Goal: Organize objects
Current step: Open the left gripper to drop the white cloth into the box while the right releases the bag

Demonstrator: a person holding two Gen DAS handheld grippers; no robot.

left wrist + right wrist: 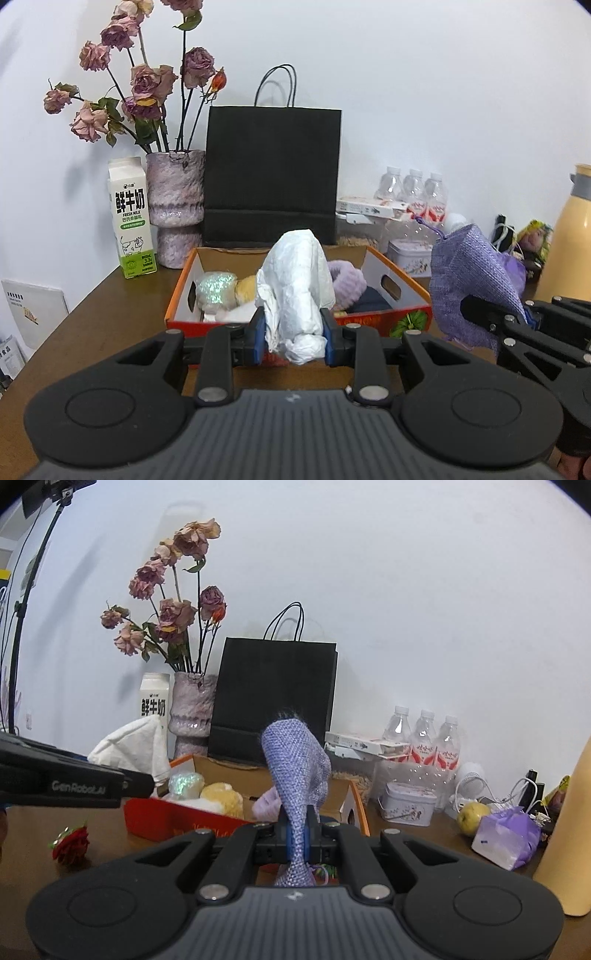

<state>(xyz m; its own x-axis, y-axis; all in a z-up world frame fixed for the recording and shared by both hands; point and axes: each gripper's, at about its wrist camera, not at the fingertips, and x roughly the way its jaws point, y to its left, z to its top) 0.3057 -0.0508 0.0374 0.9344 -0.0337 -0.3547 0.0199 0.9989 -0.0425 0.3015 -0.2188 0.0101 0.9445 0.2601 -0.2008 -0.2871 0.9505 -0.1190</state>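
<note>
My left gripper (294,338) is shut on a crumpled white tissue pack (297,284) and holds it just in front of the orange cardboard box (373,317). The box holds a glittery ball (216,290), a yellow plush (246,290), a lilac knitted band (347,280) and dark cloth. My right gripper (297,836) is shut on a purple woven drawstring pouch (297,771) and holds it upright near the box's right front. The pouch also shows in the left wrist view (476,284), and the tissue pack shows in the right wrist view (133,747).
Behind the box stand a black paper bag (271,173), a vase of dried roses (177,206) and a milk carton (131,221). Water bottles (424,738), a tin (406,803), a pear (471,812), a purple packet (508,836) and a yellow flask (570,236) are right. A red rose (70,843) lies left.
</note>
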